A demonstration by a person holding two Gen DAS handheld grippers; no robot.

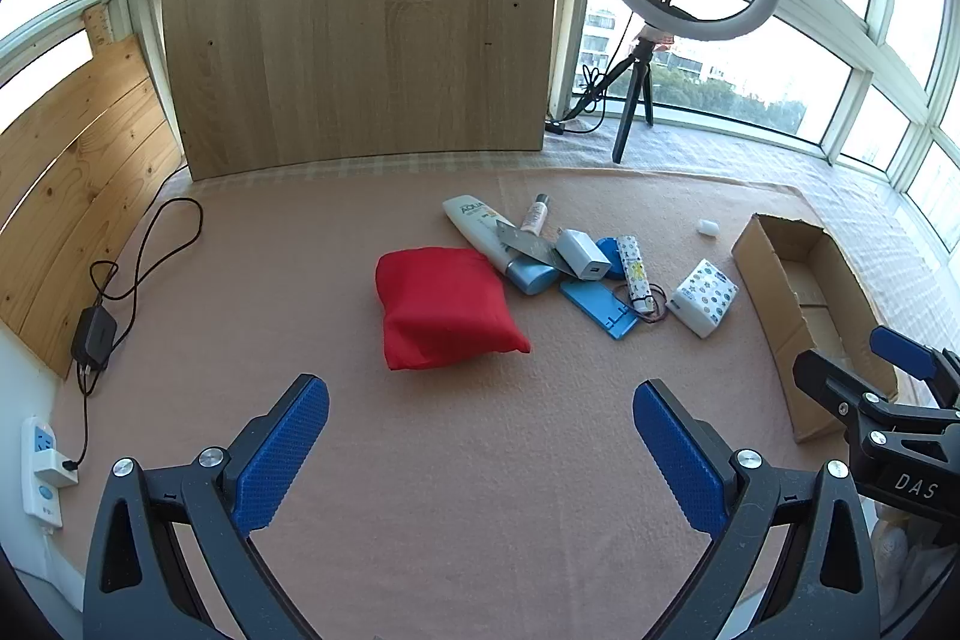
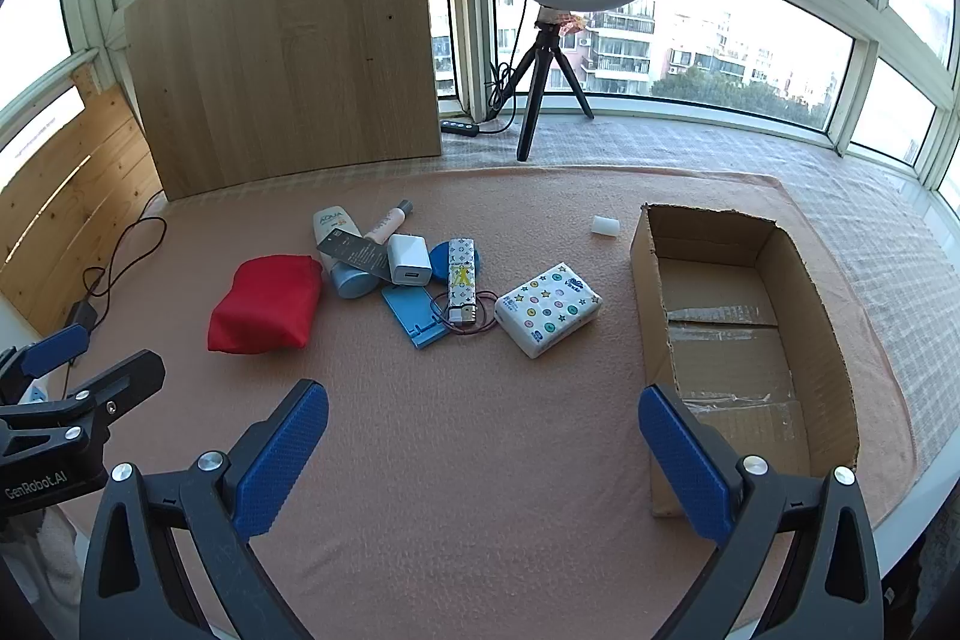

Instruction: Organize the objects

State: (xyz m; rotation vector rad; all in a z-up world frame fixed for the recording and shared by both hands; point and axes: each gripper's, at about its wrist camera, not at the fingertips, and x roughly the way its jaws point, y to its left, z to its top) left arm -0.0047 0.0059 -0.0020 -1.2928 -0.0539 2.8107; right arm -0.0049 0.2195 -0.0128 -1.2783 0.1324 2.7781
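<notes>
— Pink blanket (image 2: 480, 460) covers the whole table. What's lying on it?

— A red pouch (image 2: 264, 307) at 10 o'clock from the right gripper (image 2: 483, 451). Just beside it, toward 12, a pile: a white sunscreen tube (image 2: 336, 244) under a grey card (image 2: 354, 253), a white charger (image 2: 409, 268), a blue stand (image 2: 414, 319), a patterned lighter (image 2: 462, 289) lying over a hair tie (image 2: 480, 319).

— And the tissue pack (image 2: 551, 307)?

— Apart from the pile, at 1 o'clock, between it and the cardboard box (image 2: 654, 280), which sits open at 2 o'clock.

— The grippers?

— Both spread wide, holding nothing. The left gripper (image 1: 480, 451) hangs over bare blanket, the pouch at its 12 o'clock.
</notes>
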